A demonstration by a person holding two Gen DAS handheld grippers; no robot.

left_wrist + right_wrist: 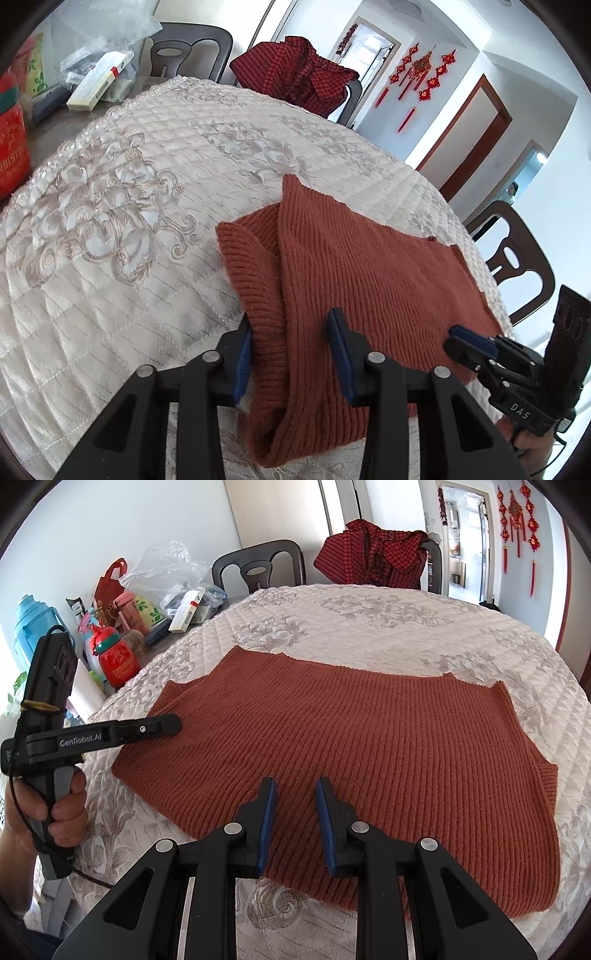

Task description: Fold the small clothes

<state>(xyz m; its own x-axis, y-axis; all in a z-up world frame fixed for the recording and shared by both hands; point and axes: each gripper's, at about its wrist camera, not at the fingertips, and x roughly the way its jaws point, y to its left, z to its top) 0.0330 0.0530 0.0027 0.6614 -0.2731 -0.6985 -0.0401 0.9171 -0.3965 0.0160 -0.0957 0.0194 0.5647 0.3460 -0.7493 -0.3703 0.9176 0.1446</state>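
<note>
L gripper (291, 350): jaws part-open, straddling the folded near-left edge of the rust-red knit sweater (354, 280); fabric lies between the blue pads, no clear clamp visible. R gripper (294, 821): jaws narrowly open, nothing between them, hovering over the sweater's near hem; contact w/ knit cannot be told. Sweater lies flat on the quilted cream cloth (406, 627) covering the surface, near edge, one side folded over the body. A hand (62, 805) grips the L gripper's handle. Beyond: red checked garment (373, 554) draped on a chair back; red tin (120, 662), boxes, bags at the surface's far-left edge.
</note>
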